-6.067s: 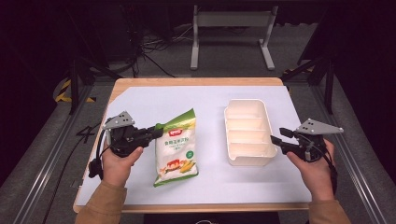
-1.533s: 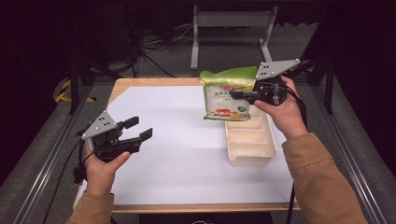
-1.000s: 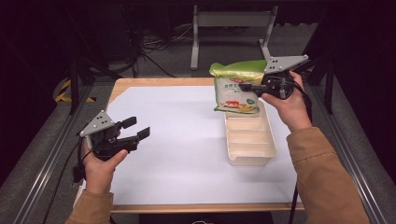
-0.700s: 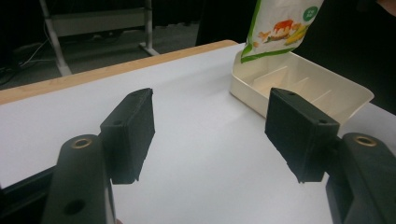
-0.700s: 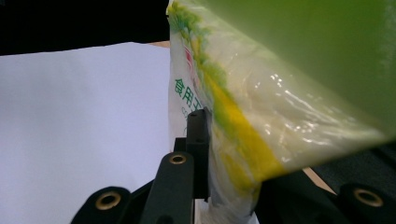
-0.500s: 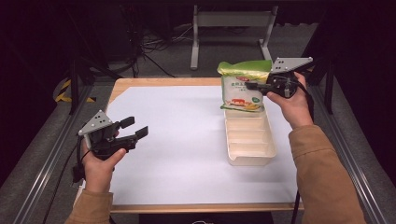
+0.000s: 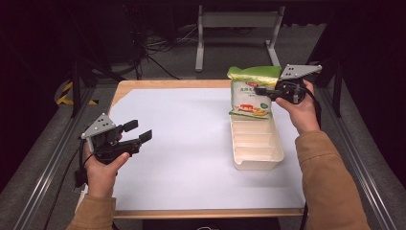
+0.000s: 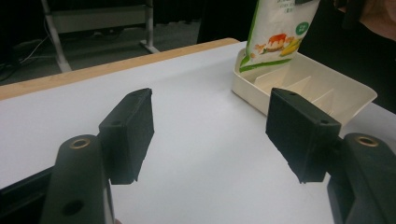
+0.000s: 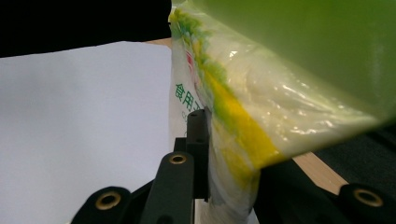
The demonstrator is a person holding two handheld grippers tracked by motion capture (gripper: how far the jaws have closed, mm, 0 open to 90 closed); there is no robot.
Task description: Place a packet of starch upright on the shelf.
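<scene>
Snack bag [image 7: 251,93]: green top band, white body, food print near the bottom edge. Hangs upright in the air, pinched at its right edge, bottom edge just over the far end of the tray [image 7: 256,146]. Tray: cream plastic, rectangular, cross dividers, sits flat on the white table surface, right side, long axis running away from the person.

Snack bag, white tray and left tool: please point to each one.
snack bag [image 7: 250,93], high view, printed front.
white tray [image 7: 257,164], high view, near rim.
left tool [image 7: 136,131], high view, between its open tips.
</scene>
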